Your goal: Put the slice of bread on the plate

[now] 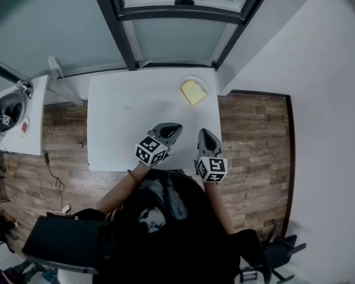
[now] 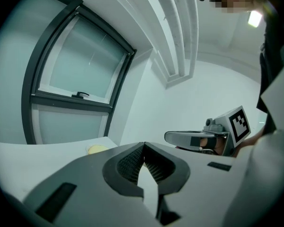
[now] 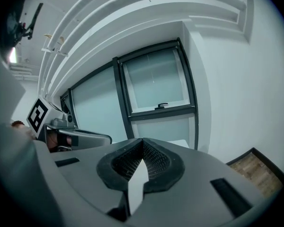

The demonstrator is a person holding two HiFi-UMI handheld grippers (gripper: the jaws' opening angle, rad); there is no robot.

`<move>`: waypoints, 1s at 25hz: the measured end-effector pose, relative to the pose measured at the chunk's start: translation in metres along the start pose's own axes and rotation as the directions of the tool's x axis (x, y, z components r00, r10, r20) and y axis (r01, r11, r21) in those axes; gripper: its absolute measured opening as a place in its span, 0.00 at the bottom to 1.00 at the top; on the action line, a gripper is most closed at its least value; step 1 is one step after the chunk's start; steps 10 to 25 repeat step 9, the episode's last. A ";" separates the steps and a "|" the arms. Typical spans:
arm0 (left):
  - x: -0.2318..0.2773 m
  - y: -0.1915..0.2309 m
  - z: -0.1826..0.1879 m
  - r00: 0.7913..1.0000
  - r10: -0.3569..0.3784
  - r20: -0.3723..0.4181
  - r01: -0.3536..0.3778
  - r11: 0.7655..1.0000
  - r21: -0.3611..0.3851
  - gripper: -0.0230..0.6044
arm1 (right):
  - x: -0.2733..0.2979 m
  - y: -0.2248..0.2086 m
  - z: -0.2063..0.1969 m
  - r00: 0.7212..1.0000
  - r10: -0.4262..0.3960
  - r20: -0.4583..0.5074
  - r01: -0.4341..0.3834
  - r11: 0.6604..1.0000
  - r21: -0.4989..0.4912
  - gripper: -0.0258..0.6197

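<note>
A pale yellow slice of bread [image 1: 193,92] lies on a clear plate [image 1: 194,78] at the far right corner of the white table [image 1: 124,123]. In the left gripper view the bread [image 2: 97,149] shows as a small yellow patch beyond the jaws. My left gripper [image 1: 173,127] hangs over the table's near right part, jaws shut with nothing between them. My right gripper [image 1: 205,134] is beside it at the table's right edge, also shut and empty. Both are well short of the plate and raised off the table.
A window with a dark frame [image 1: 183,10] runs along the far side of the table. A white wall [image 1: 319,70] stands to the right, with wooden floor [image 1: 254,135] between it and the table. A low white stand with a device [image 1: 12,114] is at the left.
</note>
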State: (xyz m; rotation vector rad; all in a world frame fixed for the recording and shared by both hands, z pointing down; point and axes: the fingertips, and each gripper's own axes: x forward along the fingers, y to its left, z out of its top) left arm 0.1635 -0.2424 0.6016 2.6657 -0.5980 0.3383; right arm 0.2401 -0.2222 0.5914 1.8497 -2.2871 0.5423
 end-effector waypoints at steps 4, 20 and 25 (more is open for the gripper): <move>-0.002 -0.006 -0.003 1.000 -0.004 -0.003 0.004 1.000 -0.007 0.04 | -0.006 0.005 -0.003 1.000 0.009 -0.007 -0.009 1.000 -0.004 0.06; -0.009 -0.010 -0.002 1.000 -0.005 0.005 0.005 1.000 -0.001 0.04 | -0.012 0.008 -0.008 1.000 0.010 -0.012 -0.010 1.000 0.003 0.06; -0.009 -0.010 -0.002 1.000 -0.005 0.005 0.005 1.000 -0.001 0.04 | -0.012 0.008 -0.008 1.000 0.010 -0.012 -0.010 1.000 0.003 0.06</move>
